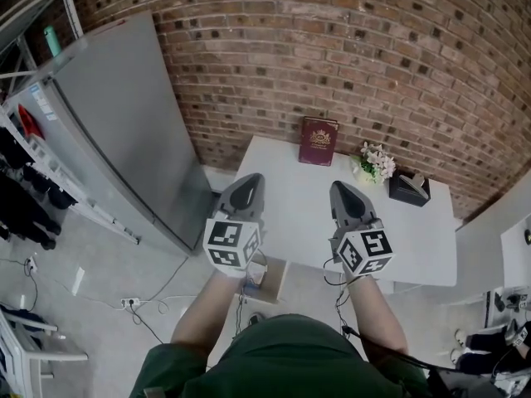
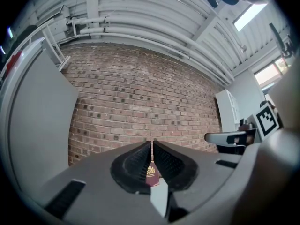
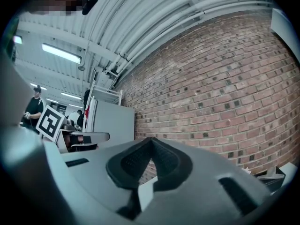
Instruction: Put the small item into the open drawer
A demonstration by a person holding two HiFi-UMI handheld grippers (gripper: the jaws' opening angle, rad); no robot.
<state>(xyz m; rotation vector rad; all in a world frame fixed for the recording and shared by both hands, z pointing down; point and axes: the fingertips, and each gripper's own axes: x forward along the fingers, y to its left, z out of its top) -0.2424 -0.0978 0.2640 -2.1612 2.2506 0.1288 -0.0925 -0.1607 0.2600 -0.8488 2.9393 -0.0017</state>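
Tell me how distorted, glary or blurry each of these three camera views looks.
Head view: evenly lit and sharp, though the brick wall bows outward. Left gripper view: heavy fisheye, dark corners, bright ceiling panel blown out, the left tool slightly soft. Right gripper view: same fisheye, ceiling strip light glaring.

Left gripper, right gripper: closed, level

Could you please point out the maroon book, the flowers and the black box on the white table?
maroon book [image 1: 319,142]: head view, middle of its front cover.
flowers [image 1: 376,162]: head view, the white blossoms.
black box [image 1: 409,189]: head view, its top face.
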